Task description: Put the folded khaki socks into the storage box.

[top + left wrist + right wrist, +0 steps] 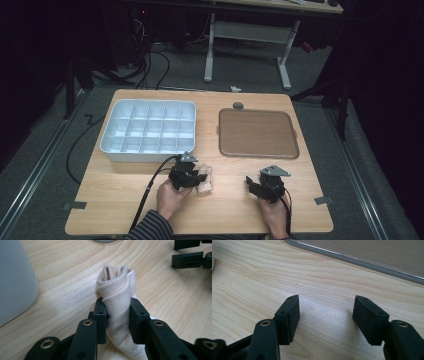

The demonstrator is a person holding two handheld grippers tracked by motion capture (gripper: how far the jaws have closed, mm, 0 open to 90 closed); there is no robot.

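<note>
Between the left tongs (117, 315) sits the rolled sock (117, 290), pinched; right tongs (325, 315) gape empty.

Right tongs (325, 312), jaws wide apart over bare wooden table (262, 272), grey-rimmed tray (362, 261) beyond.

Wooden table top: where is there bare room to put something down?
The wooden table top is bare along the near left, between the white compartment box and the front edge. Another free strip lies between the two grippers. The flat brown tray is also bare. It is crowded by the left gripper, shut on a rolled beige cloth.
</note>
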